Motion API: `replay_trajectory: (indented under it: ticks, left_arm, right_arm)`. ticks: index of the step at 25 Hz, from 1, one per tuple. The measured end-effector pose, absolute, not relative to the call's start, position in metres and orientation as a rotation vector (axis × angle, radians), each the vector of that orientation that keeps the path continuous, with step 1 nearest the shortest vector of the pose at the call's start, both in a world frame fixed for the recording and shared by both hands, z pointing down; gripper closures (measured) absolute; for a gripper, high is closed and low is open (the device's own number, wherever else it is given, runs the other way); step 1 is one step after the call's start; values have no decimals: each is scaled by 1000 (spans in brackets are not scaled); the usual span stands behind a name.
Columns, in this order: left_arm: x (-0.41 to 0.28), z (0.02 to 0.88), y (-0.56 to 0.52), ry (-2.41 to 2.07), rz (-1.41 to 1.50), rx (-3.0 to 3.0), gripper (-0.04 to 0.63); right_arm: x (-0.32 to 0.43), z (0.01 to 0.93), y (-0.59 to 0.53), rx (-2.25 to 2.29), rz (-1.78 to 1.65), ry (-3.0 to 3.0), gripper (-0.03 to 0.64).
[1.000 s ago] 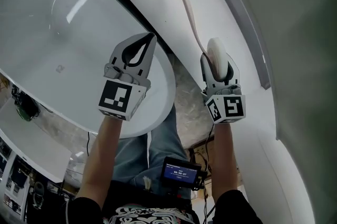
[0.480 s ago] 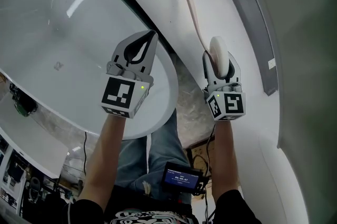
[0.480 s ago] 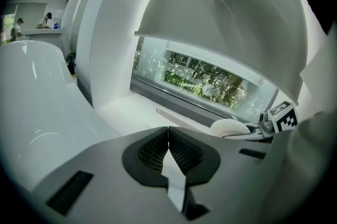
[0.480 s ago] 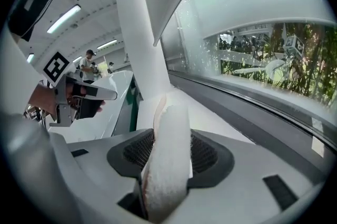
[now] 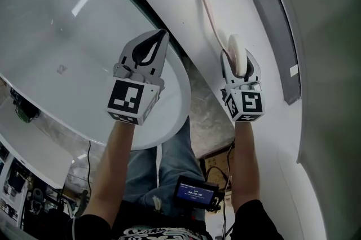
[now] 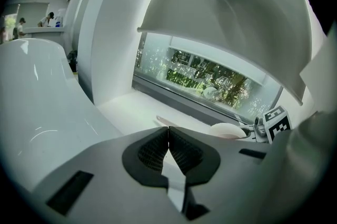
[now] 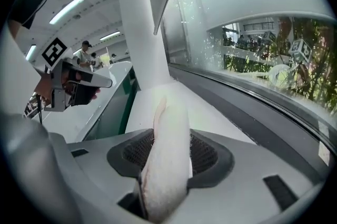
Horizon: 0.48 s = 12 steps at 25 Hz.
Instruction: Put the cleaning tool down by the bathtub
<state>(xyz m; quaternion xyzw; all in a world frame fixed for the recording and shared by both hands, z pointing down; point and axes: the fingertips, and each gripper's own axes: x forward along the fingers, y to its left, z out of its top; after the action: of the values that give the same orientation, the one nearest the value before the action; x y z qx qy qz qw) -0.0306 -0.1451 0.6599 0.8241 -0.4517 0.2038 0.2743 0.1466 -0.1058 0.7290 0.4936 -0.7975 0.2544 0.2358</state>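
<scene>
Though the right gripper (image 7: 169, 154) has its jaws spread wide, they clamp the broad, rounded end of the tool (image 5: 208, 14), which fills the gap between them. From there its thin handle runs straight ahead, away from the person, so the long axis lies along the white ledge (image 5: 242, 18) beside the tub (image 5: 84, 64). It hangs low over that ledge; whether the far tip touches, I cannot tell. Setting it down, I judge, needs only a short drop and a release by this hand. Pale pinkish-white, smooth and slightly curved, it looks light. The left gripper (image 6: 167, 136), jaws closed on nothing, hovers over the tub's rim, well apart.
</scene>
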Motion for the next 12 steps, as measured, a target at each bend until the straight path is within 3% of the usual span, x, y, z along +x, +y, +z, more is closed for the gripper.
replay_trajectory:
  ticks: [12]
  left_arm:
    - [-21, 661, -136, -1176, 522, 2190, 578]
  right_arm:
    - [145, 753, -98, 1224, 590, -2117, 394]
